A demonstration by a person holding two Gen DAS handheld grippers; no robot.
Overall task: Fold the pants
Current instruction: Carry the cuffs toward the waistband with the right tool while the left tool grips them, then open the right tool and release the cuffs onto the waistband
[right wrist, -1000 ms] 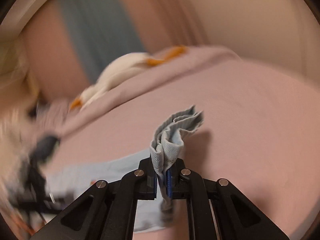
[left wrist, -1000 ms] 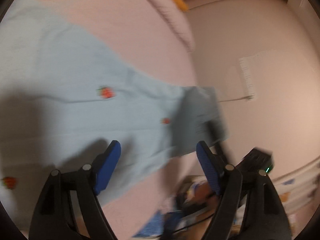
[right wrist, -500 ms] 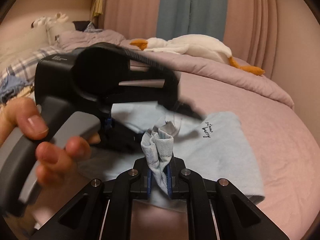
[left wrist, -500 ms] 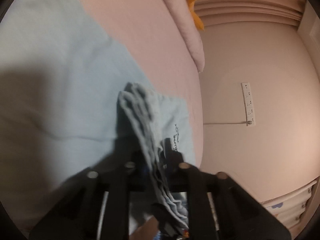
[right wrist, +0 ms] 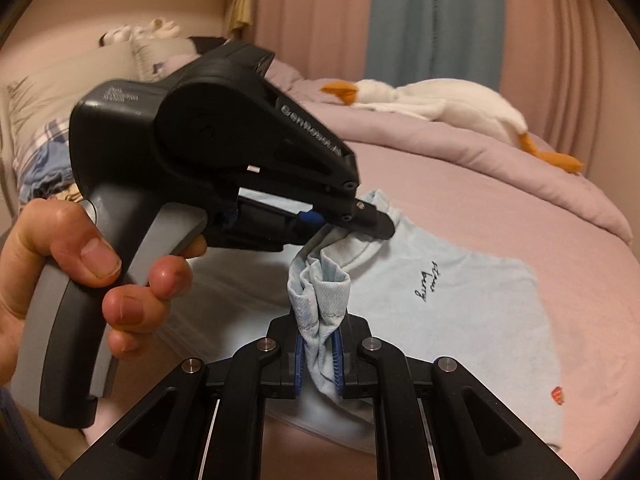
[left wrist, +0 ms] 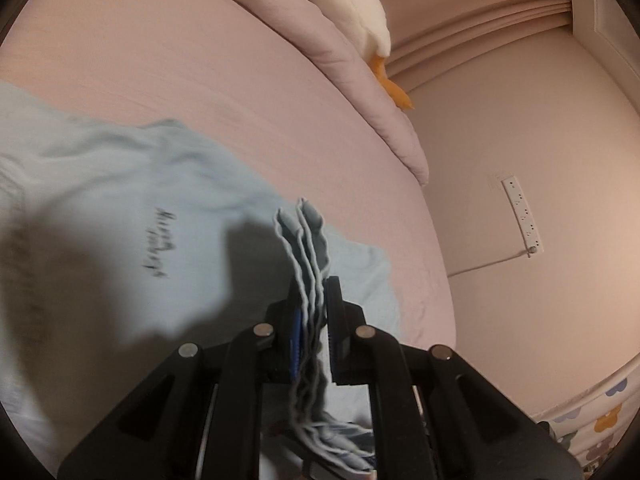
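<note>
Pink bedding covers a wide bed in a softly lit bedroom, and light blue pants lie spread across it, small dark script on the cloth.

Nearest in the right wrist view, the right gripper has its two blue-padded tips pressed together on a bunched, rippled edge of the pants, which stands up in folds between them. Just beyond and to the left, a person's hand squeezes the grey handle of the left gripper, whose black tips pinch another part of the same bunched edge, close beside the right one.

In the left wrist view, the left gripper clamps several stacked layers of blue cloth, their wavy edges rising above the tips. The rest of the pants lies flat on the bed behind, partly in shadow.

Farther back, a white toy goose with orange beak and feet rests on a mauve quilt. Pink and blue curtains hang behind it.

To do this fold well, both grips probably need to stay firm and level, carrying the held edge together so the layers line up, then lowering it onto the flat part without dragging the cloth underneath.
</note>
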